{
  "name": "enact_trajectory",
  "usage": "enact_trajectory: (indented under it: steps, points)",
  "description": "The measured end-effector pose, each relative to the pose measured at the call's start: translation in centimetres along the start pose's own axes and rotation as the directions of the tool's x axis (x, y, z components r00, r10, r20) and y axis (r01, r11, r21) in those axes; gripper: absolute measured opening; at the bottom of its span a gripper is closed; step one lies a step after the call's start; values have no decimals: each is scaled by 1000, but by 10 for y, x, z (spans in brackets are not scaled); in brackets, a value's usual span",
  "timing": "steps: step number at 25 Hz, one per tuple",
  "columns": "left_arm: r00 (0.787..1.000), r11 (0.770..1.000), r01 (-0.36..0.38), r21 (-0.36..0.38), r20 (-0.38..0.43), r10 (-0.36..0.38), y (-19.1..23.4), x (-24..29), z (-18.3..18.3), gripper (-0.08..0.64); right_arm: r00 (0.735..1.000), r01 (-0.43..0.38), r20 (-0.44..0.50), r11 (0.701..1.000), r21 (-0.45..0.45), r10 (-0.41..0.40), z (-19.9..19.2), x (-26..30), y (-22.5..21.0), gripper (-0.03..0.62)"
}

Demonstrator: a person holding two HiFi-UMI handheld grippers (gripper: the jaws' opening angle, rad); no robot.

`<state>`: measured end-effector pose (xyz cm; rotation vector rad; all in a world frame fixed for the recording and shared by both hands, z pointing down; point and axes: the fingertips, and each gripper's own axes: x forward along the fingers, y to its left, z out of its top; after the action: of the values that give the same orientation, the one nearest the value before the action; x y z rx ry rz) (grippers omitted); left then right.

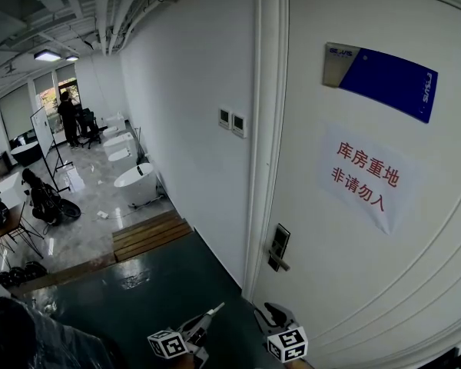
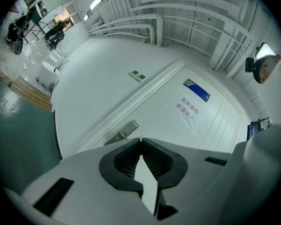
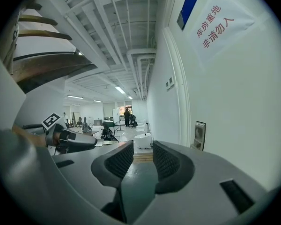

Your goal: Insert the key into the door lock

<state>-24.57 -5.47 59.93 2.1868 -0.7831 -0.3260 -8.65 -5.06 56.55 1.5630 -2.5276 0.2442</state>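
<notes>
I read the head view as high and steeply downward, close to the door (image 1: 369, 229) (the corridor (image 1: 146, 283) falls away at its left). The left gripper view faces the door from near, rolled sideways. The right gripper view skims along the door face toward the far office (image 3: 107, 118). All three share the door lock (image 1: 279, 246) and the red-lettered notice (image 1: 365, 177).

Seemingly open air before door lock (image 1: 278, 246)

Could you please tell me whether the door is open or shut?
Shut: the door sits flush in its frame, with no gap showing.
</notes>
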Motion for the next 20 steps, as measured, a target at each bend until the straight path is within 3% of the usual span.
enact_trajectory:
  steps: [14,20]
  points:
    - [1000,1000,-25,-6,0,25,-13,76,2,31,1000,7,13,1000,16,-7,25,2,-82,124]
    - [1000,1000,-30,-4,-9,30,-18,93,-13,32,1000,12,13,1000,26,-13,18,-8,-105,124]
